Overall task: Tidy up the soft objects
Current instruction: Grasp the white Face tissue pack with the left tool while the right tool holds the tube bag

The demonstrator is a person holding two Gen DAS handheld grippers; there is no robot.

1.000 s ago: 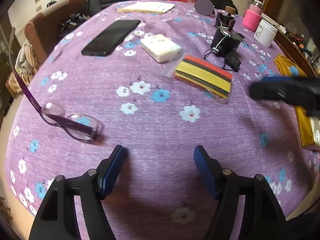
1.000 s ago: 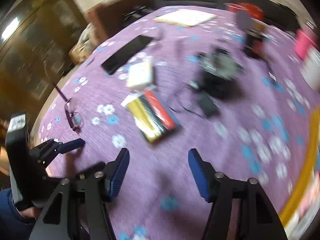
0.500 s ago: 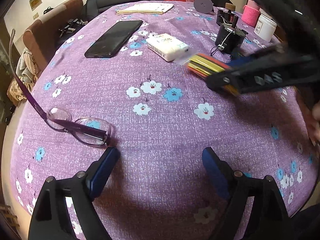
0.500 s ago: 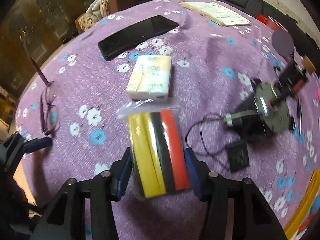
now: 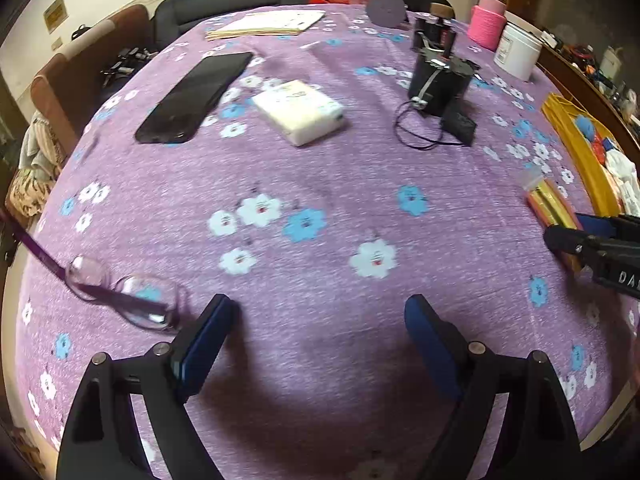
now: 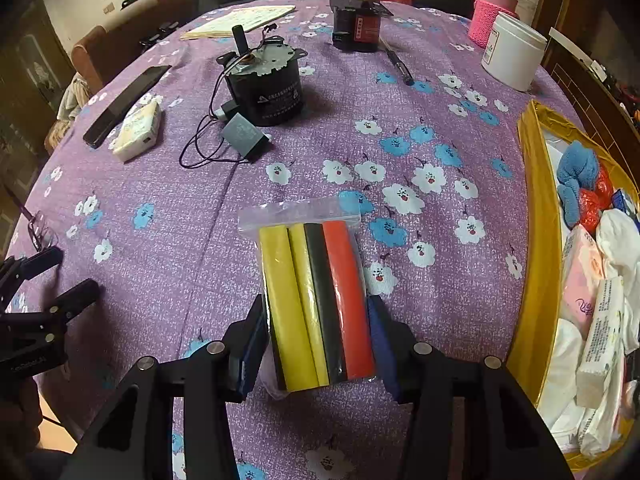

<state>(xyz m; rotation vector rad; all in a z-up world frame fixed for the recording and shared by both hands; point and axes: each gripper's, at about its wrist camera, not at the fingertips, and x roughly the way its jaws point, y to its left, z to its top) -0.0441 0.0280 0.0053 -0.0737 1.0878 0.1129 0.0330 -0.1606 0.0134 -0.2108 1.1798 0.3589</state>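
Observation:
A clear bag of yellow, black and red foam strips (image 6: 316, 300) sits between the blue pads of my right gripper (image 6: 316, 312), held just above the purple flowered tablecloth. The pads press on its sides while the jaws ease slightly open. In the left wrist view the bag (image 5: 550, 204) and right gripper (image 5: 580, 236) show at the far right. A yellow box (image 6: 532, 240) to the bag's right holds tissue packs (image 6: 604, 328) and a blue cloth (image 6: 576, 176). My left gripper (image 5: 319, 308) is open with nothing between its fingers. A tissue pack (image 5: 300, 110) lies mid-table.
Purple glasses (image 5: 124, 300) lie just left of my left gripper. A black phone (image 5: 196, 96) is beside the tissue pack. A black motor (image 6: 264, 88) with wires, a dark bottle (image 6: 356, 24), a pen (image 6: 398, 66), a white jar (image 6: 512, 52) and papers (image 6: 240, 20) stand farther back.
My right gripper shut on the foam-strip bag and carried it right, close to the yellow box. My left gripper's jaws widened and it edged nearer the glasses.

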